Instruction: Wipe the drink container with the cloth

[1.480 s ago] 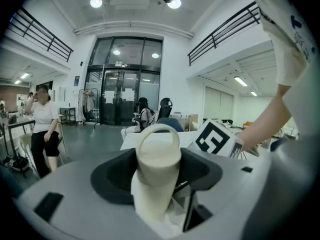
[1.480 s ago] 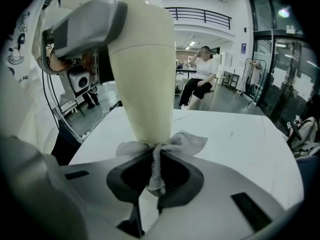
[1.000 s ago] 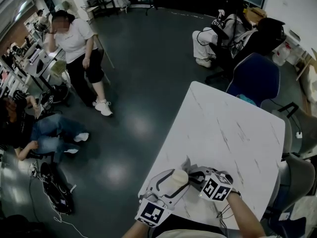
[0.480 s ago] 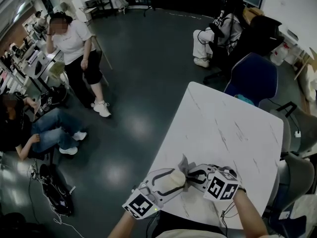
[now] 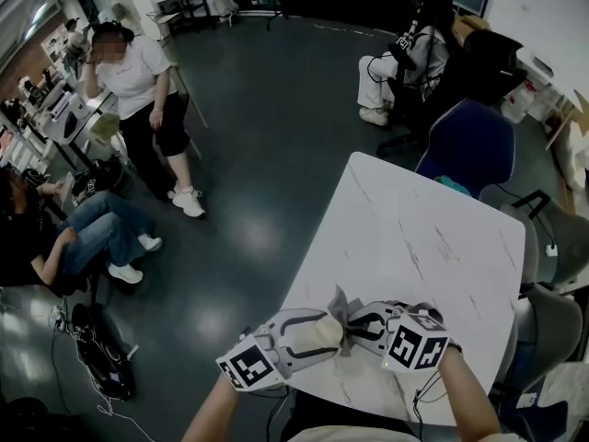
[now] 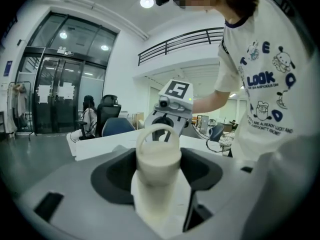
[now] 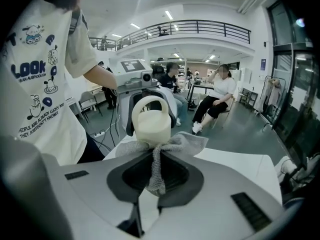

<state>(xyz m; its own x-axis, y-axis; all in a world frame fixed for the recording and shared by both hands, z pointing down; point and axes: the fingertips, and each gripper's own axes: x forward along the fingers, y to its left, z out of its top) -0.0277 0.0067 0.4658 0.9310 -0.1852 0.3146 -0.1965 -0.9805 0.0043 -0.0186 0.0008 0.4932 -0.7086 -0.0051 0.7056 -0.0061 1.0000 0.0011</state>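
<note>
A cream drink container point(image 5: 317, 331) with a loop handle on its lid is held above the near edge of the white table point(image 5: 433, 247). My left gripper point(image 5: 308, 337) is shut on its body; in the left gripper view the container point(image 6: 157, 166) fills the space between the jaws. My right gripper point(image 5: 361, 325) is shut on a grey mesh cloth point(image 5: 344, 308), whose bunched end presses against the container's lid end. In the right gripper view the cloth point(image 7: 161, 151) spreads just under the container point(image 7: 152, 121).
A blue office chair point(image 5: 469, 145) stands at the table's far side. One person sits beyond it point(image 5: 409, 53). Another person stands on the dark floor at left point(image 5: 138, 90), and a third sits low at the left edge point(image 5: 64, 238). A black bag point(image 5: 101, 348) lies on the floor.
My left gripper has swung left and lower, turning the container more on its side. The right gripper with the cloth has stayed against it. The seated person at left has shifted their legs.
</note>
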